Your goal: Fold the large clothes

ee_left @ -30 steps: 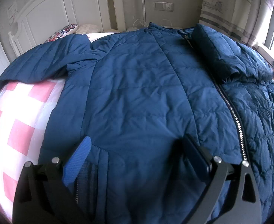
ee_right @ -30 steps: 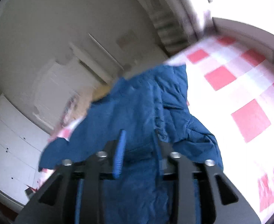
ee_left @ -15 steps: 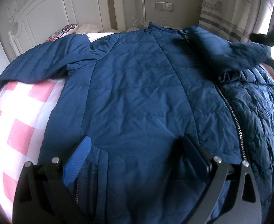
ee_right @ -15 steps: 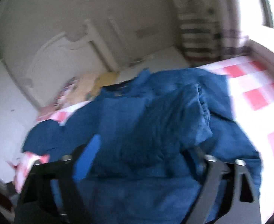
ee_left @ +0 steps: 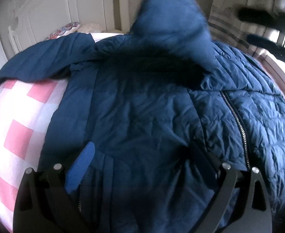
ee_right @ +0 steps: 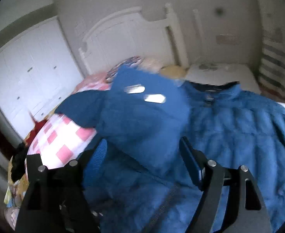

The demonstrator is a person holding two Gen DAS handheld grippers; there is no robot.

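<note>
A bed (ee_left: 16,134) with a pink-and-white checked cover fills the room's middle, its white headboard (ee_left: 51,13) at the far end; bare checked cover shows along the jacket's side in the left wrist view, and a white wardrobe (ee_right: 26,73) stands beyond that edge in the right wrist view. A large navy quilted jacket (ee_left: 142,116) lies spread front-up over most of the bed, one sleeve (ee_left: 39,62) stretched flat toward the headboard corner, its zipper (ee_left: 237,124) running down toward the hem. The other sleeve (ee_left: 171,21) is lifted into the air above the jacket's chest, blurred, and casts a dark shadow on the fabric below. A patterned pillow (ee_left: 64,31) sits by the headboard. The left tool (ee_left: 140,153) rests low at the hem with its fingers spread wide, pressed against the fabric on either side, though nothing is pinched between them. The right tool (ee_right: 142,145) is held above the jacket, tilted toward the headboard, fingers apart; the raised sleeve (ee_right: 142,116) fills the gap between them, but blur hides whether they grip it. No readable writing shows.
</note>
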